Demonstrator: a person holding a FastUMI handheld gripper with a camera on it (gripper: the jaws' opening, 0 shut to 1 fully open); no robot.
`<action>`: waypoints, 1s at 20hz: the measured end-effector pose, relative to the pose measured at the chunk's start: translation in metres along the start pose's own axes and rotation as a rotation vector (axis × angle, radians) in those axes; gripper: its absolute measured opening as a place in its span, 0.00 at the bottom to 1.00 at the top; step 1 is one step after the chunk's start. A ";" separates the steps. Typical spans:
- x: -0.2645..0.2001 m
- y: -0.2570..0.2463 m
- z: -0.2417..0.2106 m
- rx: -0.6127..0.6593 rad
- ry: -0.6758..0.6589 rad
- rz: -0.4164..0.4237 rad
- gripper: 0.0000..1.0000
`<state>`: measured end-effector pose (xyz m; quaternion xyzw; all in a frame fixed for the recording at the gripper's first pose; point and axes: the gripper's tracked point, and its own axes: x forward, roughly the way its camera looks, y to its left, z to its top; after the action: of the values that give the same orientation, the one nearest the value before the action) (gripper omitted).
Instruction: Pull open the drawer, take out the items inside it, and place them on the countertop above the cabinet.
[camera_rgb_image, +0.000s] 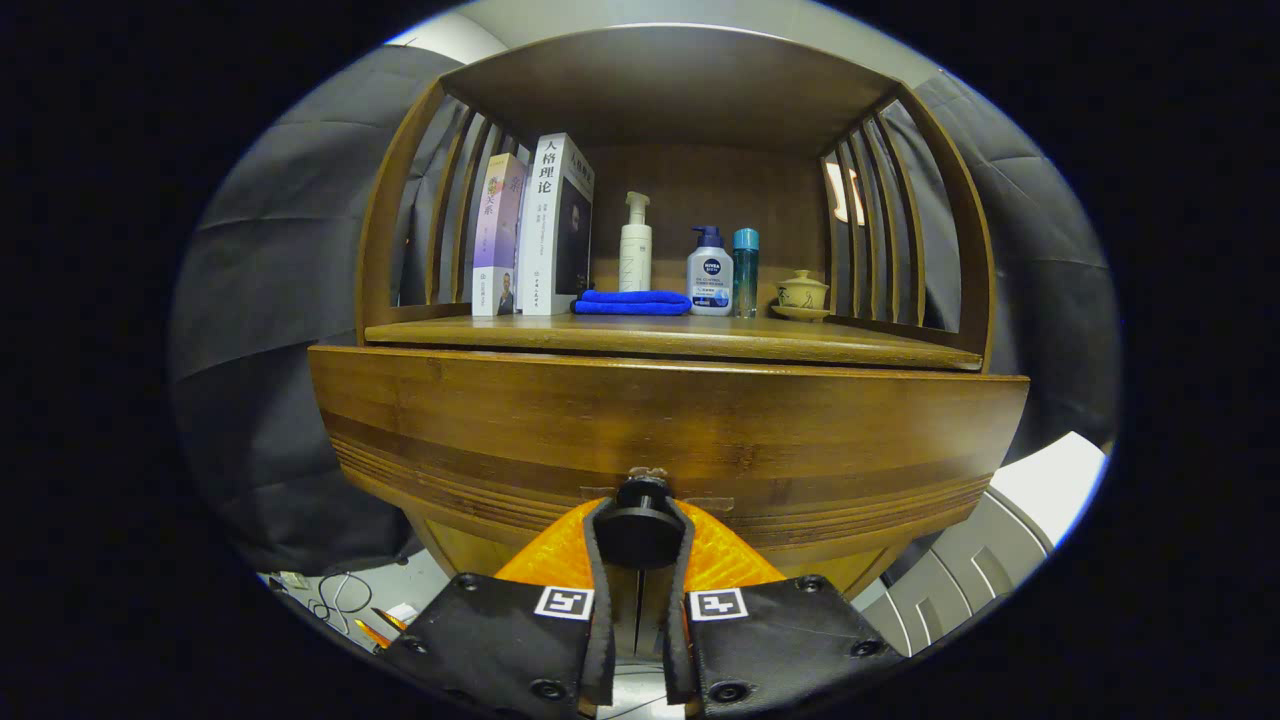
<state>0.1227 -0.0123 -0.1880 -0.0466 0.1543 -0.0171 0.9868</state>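
The gripper (640, 535) is pointing level at the near drawer (668, 435) front, both fingers pressing on its round knob (640, 530).

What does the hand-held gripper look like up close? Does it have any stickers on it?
The hand-held gripper has two slim fingers rising from two flat black blocks fixed with round screws. Each block carries a square black-and-white marker, like a pixel sticker. The fingers' inner faces look ribbed.
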 end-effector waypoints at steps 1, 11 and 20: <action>-0.004 0.001 -0.001 -0.004 -0.001 0.002 0.21; -0.049 0.005 -0.013 -0.026 -0.010 0.021 0.21; -0.082 0.009 -0.026 -0.032 0.001 0.040 0.21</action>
<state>0.0372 -0.0015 -0.1889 -0.0592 0.1559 0.0052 0.9860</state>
